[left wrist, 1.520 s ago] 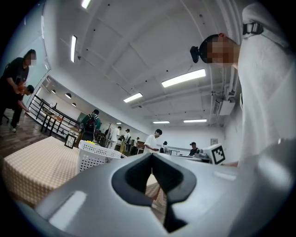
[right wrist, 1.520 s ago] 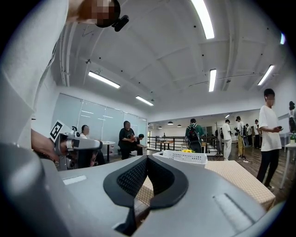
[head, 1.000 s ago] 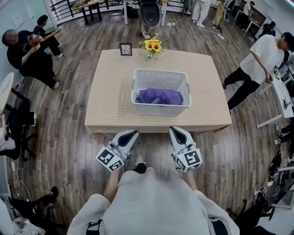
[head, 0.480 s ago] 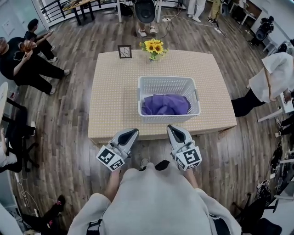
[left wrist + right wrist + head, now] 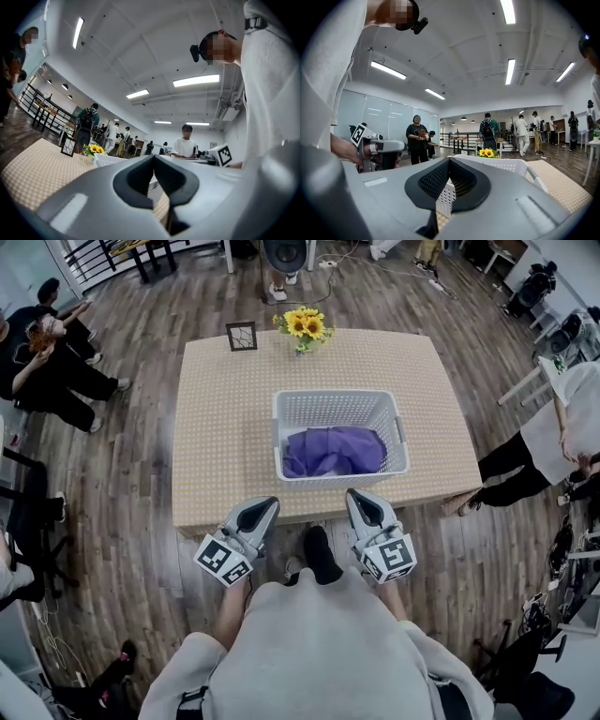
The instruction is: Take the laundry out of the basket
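Note:
A white slotted laundry basket [image 5: 340, 405] stands on the checked table [image 5: 225, 427], right of its middle. Purple laundry [image 5: 333, 451] lies crumpled inside it. Both of my grippers hover side by side just short of the table's near edge, pointing at the basket. The left gripper [image 5: 263, 506] is shut and empty; the right gripper [image 5: 357, 497] is shut and empty too. In the left gripper view the jaw tips [image 5: 153, 157] meet, with the basket [image 5: 110, 161] beyond them. In the right gripper view the closed tips [image 5: 449, 160] sit before the basket [image 5: 506, 165].
A vase of sunflowers [image 5: 303, 326] and a small picture frame [image 5: 241, 336] stand at the table's far edge. People sit at the left [image 5: 56, 362], and one stands at the right [image 5: 553, 437]. Wooden floor surrounds the table.
Both grippers have come forward toward the table. Table and basket now lie closer, and the gripper tips reach its near edge. The jaws stayed shut.

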